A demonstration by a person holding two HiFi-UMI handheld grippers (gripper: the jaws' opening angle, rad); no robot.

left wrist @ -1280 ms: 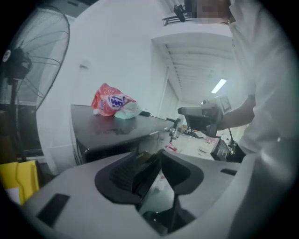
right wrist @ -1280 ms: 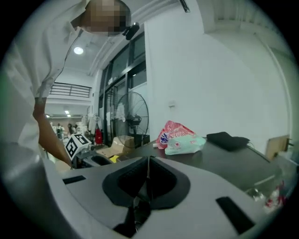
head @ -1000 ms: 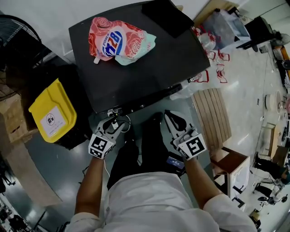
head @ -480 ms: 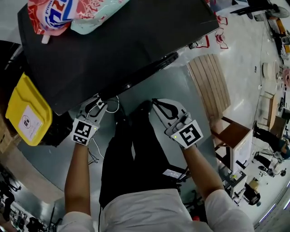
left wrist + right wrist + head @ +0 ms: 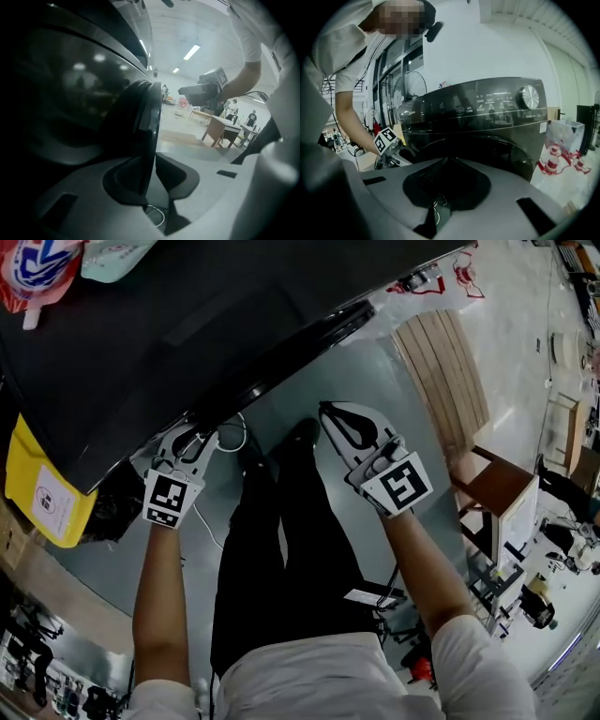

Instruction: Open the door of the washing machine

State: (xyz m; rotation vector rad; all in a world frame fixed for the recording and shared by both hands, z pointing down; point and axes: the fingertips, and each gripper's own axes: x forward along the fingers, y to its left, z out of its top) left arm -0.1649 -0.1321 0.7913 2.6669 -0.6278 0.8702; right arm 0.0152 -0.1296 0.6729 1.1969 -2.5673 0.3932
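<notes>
- The fingers of the left gripper (image 5: pixel 152 157) could be slipping off when the pull is starting, because they are pinching only the thin edge of the door (image 5: pixel 146 108).
- These fingers have just been closing and are now squeezing that edge. The door is sitting on the front of the washing machine (image 5: pixel 234 324), not swung out yet.
- The right gripper (image 5: pixel 324 412) is keeping its fingers together, holding nothing, near the machine's front.

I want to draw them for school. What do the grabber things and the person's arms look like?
The left gripper and right gripper are light grey, with black pads inside two curved jaws. Each carries a white cube printed with black square patterns. A thin white cable loops by the left one. The person wears short white sleeves.
</notes>
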